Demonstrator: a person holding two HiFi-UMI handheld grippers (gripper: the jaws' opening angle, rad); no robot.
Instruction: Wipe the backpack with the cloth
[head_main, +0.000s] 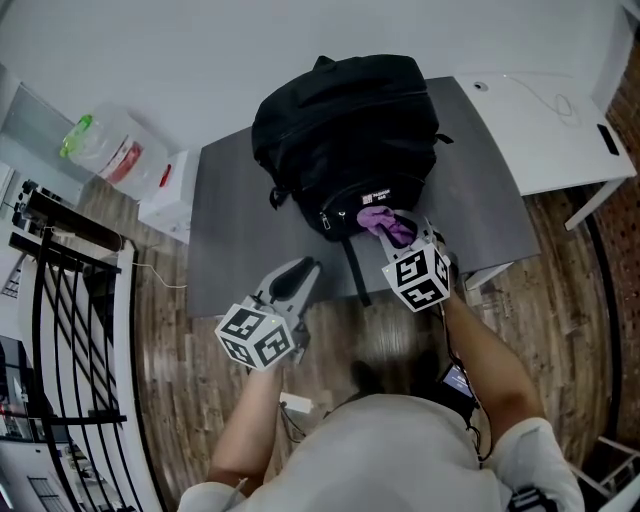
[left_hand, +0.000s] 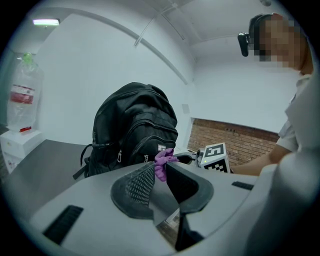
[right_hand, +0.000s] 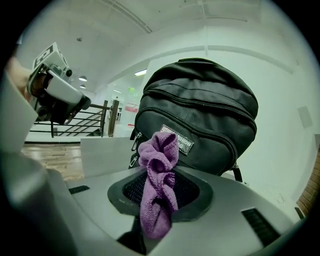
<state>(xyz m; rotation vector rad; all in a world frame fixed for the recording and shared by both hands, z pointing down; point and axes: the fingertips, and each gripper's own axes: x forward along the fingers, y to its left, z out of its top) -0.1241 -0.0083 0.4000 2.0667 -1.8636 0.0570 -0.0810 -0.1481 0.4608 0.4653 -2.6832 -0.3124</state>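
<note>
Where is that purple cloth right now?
The purple cloth is clamped in the right gripper, right of centre in the head view, at the lower front pocket of the black backpack standing on the grey table.

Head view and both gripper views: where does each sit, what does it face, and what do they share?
Head view: person's head, steeply down at the backpack on the table; forearms, left gripper, right gripper show.
Left gripper view: rides the left gripper, along its open fingers toward the backpack; the person's arm at right.
Right gripper view: rides the right gripper, fingers shut on the purple cloth, facing the backpack; left gripper upper left.
All three show backpack and purple cloth.
</note>
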